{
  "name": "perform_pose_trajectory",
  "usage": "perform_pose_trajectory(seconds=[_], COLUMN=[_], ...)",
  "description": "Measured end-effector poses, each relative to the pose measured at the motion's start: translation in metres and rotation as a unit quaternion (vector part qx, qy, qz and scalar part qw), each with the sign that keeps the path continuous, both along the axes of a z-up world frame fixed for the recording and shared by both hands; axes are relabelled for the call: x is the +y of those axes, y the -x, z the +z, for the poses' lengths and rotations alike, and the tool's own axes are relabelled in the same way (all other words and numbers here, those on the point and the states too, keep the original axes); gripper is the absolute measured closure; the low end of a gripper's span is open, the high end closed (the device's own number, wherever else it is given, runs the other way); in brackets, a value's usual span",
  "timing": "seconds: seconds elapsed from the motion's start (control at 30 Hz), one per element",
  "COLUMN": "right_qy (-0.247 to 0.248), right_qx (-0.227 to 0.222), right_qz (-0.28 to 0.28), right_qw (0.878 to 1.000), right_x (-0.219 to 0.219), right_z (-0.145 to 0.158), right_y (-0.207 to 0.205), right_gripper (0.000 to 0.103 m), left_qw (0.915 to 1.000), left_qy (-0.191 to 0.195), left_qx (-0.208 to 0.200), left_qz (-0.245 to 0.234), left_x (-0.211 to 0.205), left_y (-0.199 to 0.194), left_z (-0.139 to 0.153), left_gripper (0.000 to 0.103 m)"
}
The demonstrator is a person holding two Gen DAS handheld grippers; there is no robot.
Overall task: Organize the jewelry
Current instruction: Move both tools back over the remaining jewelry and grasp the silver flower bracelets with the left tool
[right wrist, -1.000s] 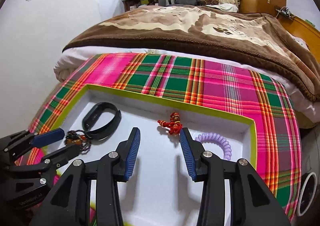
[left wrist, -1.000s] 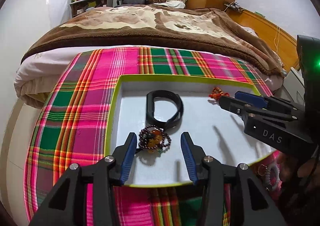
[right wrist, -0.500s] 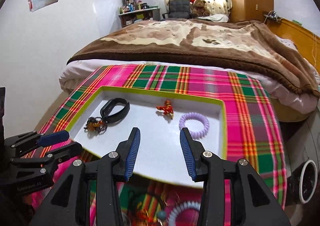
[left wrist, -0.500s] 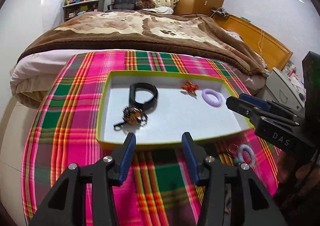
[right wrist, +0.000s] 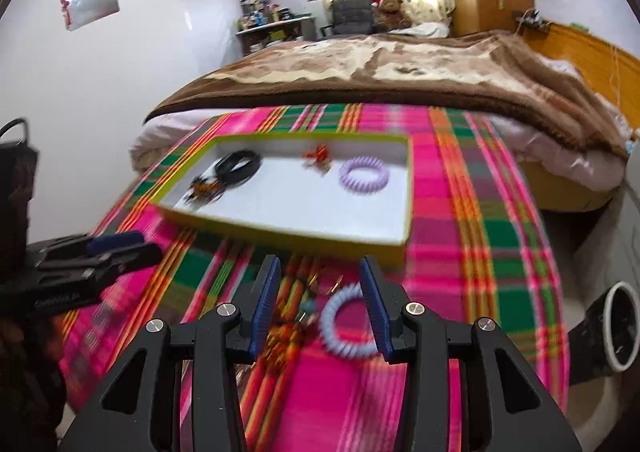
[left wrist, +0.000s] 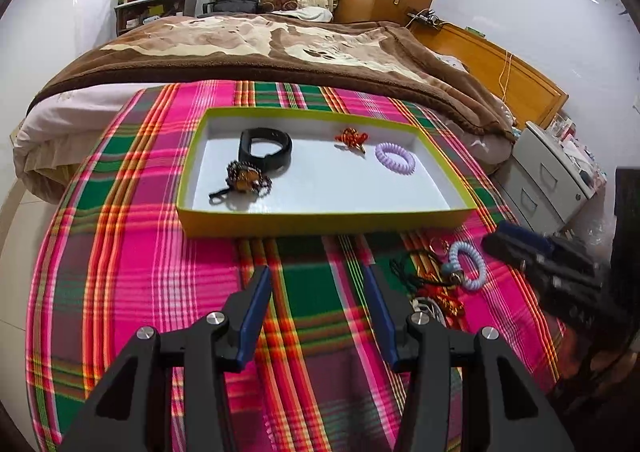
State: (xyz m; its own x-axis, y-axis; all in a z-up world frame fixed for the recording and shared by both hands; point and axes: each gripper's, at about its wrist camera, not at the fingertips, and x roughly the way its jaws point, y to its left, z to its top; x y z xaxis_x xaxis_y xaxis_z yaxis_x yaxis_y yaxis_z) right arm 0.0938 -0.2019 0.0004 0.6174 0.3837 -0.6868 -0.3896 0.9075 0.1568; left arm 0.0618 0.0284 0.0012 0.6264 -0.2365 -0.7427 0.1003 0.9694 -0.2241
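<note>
A green-rimmed white tray (left wrist: 324, 219) (right wrist: 280, 232) holds a black band (left wrist: 264, 150) (right wrist: 238, 166), a brown beaded bracelet (left wrist: 246, 180) (right wrist: 206, 188), a red knot charm (left wrist: 351, 138) (right wrist: 318, 154) and a purple coil tie (left wrist: 395, 158) (right wrist: 364, 175). In front of the tray lies a pile of loose jewelry (left wrist: 436, 284) (right wrist: 296, 316) with a light blue coil tie (left wrist: 468, 264) (right wrist: 346, 328). My left gripper (left wrist: 318, 284) is open and empty over the cloth. My right gripper (right wrist: 320, 276) is open above the pile, its jaws either side of the blue coil.
The plaid cloth (left wrist: 132, 252) covers a round table. A bed with a brown blanket (left wrist: 260, 52) lies behind. A grey drawer unit (left wrist: 552, 180) stands at the right. The other gripper shows at each view's side edge (left wrist: 540, 256) (right wrist: 96, 256).
Both grippers have pulled back out of the tray towards me, leaving the beaded bracelet and red charm inside. The right gripper now hangs over the loose pile in front of the tray.
</note>
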Motion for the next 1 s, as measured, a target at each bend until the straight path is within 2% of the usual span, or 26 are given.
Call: perform_pose_trajectory(seconds=[0.23, 0.37, 0.63, 0.8, 0.83, 0.87, 1.0], right_qy=[0.002, 0.011, 0.019, 0.030, 0.031, 0.030, 0.021], right_qx=[0.017, 0.034, 0.054, 0.048, 0.049, 0.049, 0.050], right_qz=[0.037, 0.045, 0.074, 0.067, 0.064, 0.059, 0.040], right_qw=[0.999, 0.998, 0.996, 0.996, 0.996, 0.997, 0.998], right_x=[0.008, 0.014, 0.026, 0.028, 0.027, 0.026, 0.018], right_z=[-0.020, -0.029, -0.037, -0.038, -0.039, -0.039, -0.038], right_y=[0.020, 0.022, 0.022, 0.024, 0.023, 0.022, 0.020], right_gripper=[0.061, 0.079, 0.080, 0.080, 0.081, 0.090, 0.095], left_qw=[1.0000, 1.0000, 0.9999, 0.9998, 0.9998, 0.9998, 0.9998], left_qy=[0.002, 0.002, 0.003, 0.003, 0.003, 0.004, 0.004], left_qx=[0.007, 0.009, 0.015, 0.016, 0.017, 0.017, 0.017], left_qz=[0.002, 0.003, 0.004, 0.006, 0.006, 0.005, 0.003], left_x=[0.001, 0.002, 0.004, 0.005, 0.005, 0.005, 0.003], left_y=[0.007, 0.009, 0.012, 0.012, 0.013, 0.013, 0.013], left_z=[-0.006, -0.008, -0.011, -0.011, -0.011, -0.011, -0.011], left_gripper=[0.053, 0.053, 0.053, 0.053, 0.053, 0.053, 0.053])
